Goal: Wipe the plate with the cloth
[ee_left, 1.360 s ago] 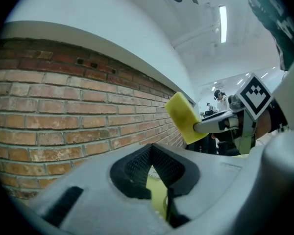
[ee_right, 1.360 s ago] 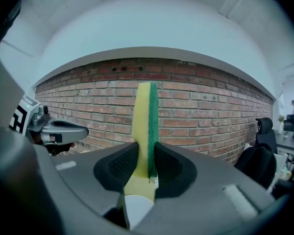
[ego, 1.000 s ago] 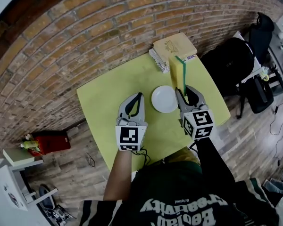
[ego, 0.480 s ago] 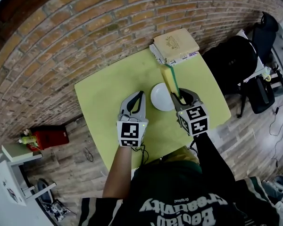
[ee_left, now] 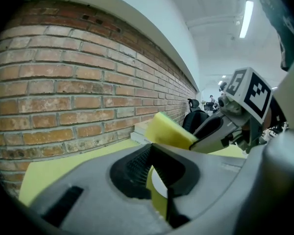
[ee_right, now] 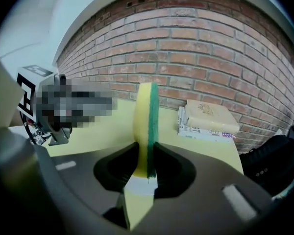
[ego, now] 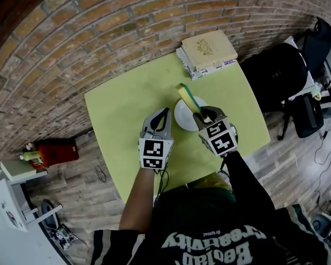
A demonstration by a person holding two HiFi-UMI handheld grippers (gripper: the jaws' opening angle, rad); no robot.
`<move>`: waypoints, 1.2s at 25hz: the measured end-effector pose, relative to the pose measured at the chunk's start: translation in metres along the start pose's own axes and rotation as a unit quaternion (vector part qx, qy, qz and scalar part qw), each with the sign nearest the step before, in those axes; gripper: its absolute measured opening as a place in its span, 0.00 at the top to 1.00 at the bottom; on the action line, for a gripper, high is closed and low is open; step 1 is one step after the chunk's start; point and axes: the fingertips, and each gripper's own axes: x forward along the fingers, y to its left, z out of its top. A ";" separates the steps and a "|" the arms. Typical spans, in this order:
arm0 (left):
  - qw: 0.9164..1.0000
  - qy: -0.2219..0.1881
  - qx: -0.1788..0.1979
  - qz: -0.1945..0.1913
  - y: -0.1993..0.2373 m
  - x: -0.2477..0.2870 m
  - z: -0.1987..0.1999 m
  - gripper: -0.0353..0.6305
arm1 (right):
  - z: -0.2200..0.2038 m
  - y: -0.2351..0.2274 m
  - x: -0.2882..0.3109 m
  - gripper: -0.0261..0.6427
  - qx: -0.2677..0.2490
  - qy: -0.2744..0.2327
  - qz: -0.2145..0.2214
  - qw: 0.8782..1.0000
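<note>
Currently right tool (ego: 207, 115) pinches a yellow-green sponge (ego: 187, 97), tilted over the white plate (ego: 181, 121) on the yellow surface (ego: 127, 104). Left tool (ego: 164, 112) pressed together, empty, just beside the plate.

**Brick-walled room, wood floor**

A brick wall (ego: 99, 32) runs from 9 to 2 o'clock behind a yellow-green desk (ego: 121, 104). Books (ego: 208, 51) lie at its 1 o'clock corner. On the plank floor (ego: 83, 203): black chair (ego: 276, 73) at 3, red box (ego: 56, 150) at 9, white shelf (ego: 11, 208) at 8.
</note>
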 end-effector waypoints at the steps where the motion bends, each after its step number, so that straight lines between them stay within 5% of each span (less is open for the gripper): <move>1: 1.000 0.007 -0.005 0.000 0.000 0.003 -0.006 0.94 | -0.004 -0.001 0.003 0.81 0.001 0.011 0.005 1.000; 7: 0.998 0.044 -0.048 -0.001 -0.002 0.017 -0.035 0.94 | -0.028 0.001 0.021 0.81 0.015 0.087 0.052 0.995; 30: 0.984 0.168 -0.050 0.020 -0.009 0.062 -0.124 0.94 | -0.057 0.007 0.050 0.81 -0.033 0.231 0.110 0.966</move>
